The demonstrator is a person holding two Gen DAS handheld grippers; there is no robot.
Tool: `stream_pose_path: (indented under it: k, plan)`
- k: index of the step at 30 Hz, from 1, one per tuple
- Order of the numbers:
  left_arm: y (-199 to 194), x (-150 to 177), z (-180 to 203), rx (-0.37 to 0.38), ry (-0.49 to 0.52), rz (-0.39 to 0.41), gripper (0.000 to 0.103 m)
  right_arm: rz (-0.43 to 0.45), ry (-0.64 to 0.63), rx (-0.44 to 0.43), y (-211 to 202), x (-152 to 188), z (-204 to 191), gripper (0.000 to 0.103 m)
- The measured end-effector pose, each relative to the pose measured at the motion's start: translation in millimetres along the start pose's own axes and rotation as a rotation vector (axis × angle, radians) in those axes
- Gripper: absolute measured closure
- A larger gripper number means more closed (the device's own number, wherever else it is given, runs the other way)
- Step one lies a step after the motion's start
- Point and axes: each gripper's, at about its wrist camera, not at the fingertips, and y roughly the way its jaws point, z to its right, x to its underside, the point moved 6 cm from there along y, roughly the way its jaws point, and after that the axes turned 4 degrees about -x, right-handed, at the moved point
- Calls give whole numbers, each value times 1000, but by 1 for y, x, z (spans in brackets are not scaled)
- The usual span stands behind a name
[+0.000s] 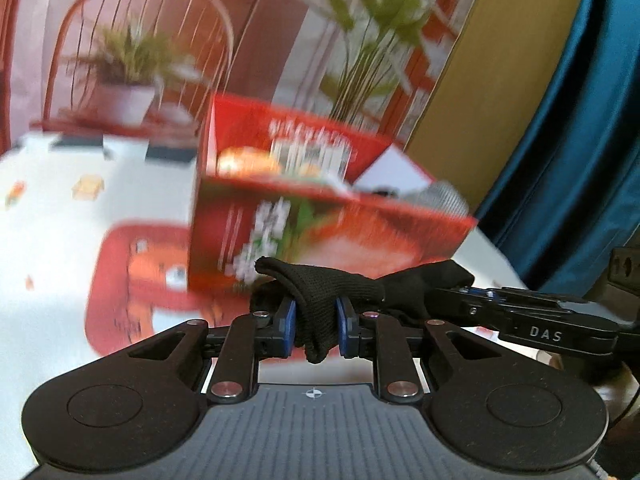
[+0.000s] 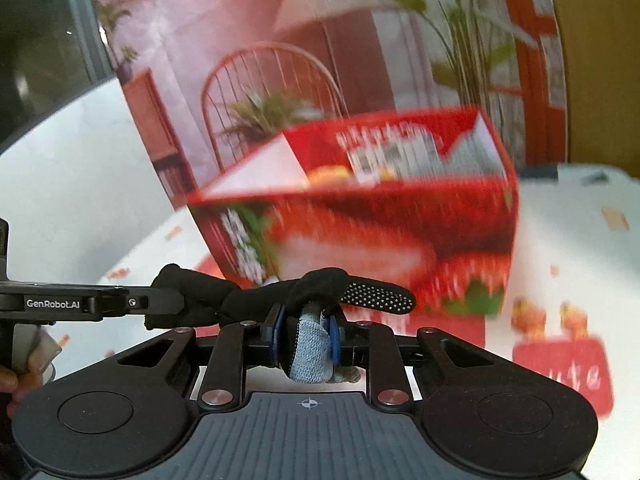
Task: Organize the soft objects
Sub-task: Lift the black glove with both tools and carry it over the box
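Observation:
A black knit glove point(image 1: 320, 286) hangs stretched between my two grippers, just above the table and in front of the red box. My left gripper point(image 1: 316, 320) is shut on one end, its blue pads pressing the fabric. From the right, my right gripper point(image 1: 444, 294) holds the other end. In the right wrist view my right gripper point(image 2: 306, 336) is shut on the glove point(image 2: 320, 284) at its blue-grey part point(image 2: 312, 354), and a white-dotted glove finger point(image 2: 380, 296) sticks out to the right. My left gripper point(image 2: 174, 300) reaches in from the left.
An open-topped red cardboard box point(image 1: 320, 220) point(image 2: 360, 220) stands just beyond the glove, with blurred items inside. It sits on a white tablecloth point(image 1: 52, 240) with red and orange prints. A printed backdrop of a chair and plants point(image 1: 140, 60) rises behind. A blue curtain point(image 1: 580, 140) hangs at right.

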Motion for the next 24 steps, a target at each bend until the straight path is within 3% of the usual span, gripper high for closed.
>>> stream_pose_path:
  k: [6, 13, 24]
  plan:
    - [-15, -44, 11, 10, 33, 91, 81, 86, -48, -14, -11, -49, -9, 83]
    - [-8, -87, 22, 15, 37, 137, 81, 138, -92, 1, -7, -100, -8, 83]
    - [47, -131, 8, -13, 5, 99, 81, 124, -144, 65, 38, -155, 16, 83]
